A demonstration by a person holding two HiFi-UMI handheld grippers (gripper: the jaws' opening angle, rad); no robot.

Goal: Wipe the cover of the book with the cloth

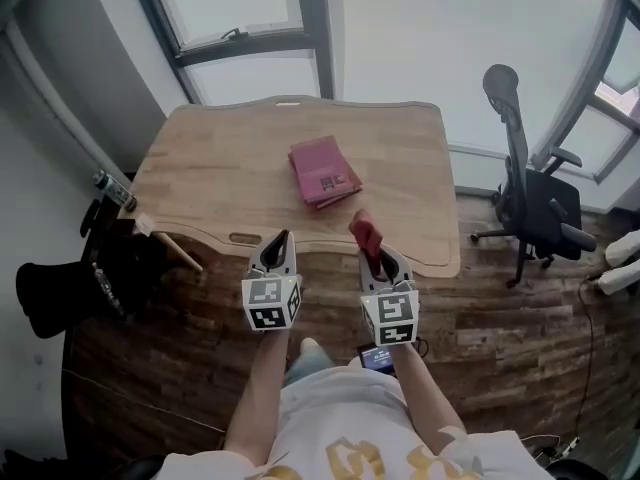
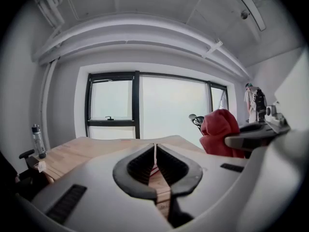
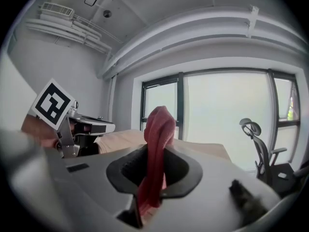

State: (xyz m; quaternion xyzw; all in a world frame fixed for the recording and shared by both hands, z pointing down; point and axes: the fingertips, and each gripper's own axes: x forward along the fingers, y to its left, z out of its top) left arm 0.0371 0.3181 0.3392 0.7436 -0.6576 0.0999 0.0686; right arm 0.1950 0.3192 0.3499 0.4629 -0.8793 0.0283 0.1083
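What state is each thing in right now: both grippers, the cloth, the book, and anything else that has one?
left gripper: jaws shut, nothing between them.
right gripper: shut on the red cloth.
red cloth: pinched in the jaws, bunched, sticking up, off the desk.
pink book: closed, lying flat on the desk, untouched.
water bottle: upright, capped.
office chair: unoccupied.

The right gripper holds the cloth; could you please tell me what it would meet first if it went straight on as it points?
Probably the wooden table, just right of the red book; the right gripper aims that way, cloth leading. Depth is unclear.
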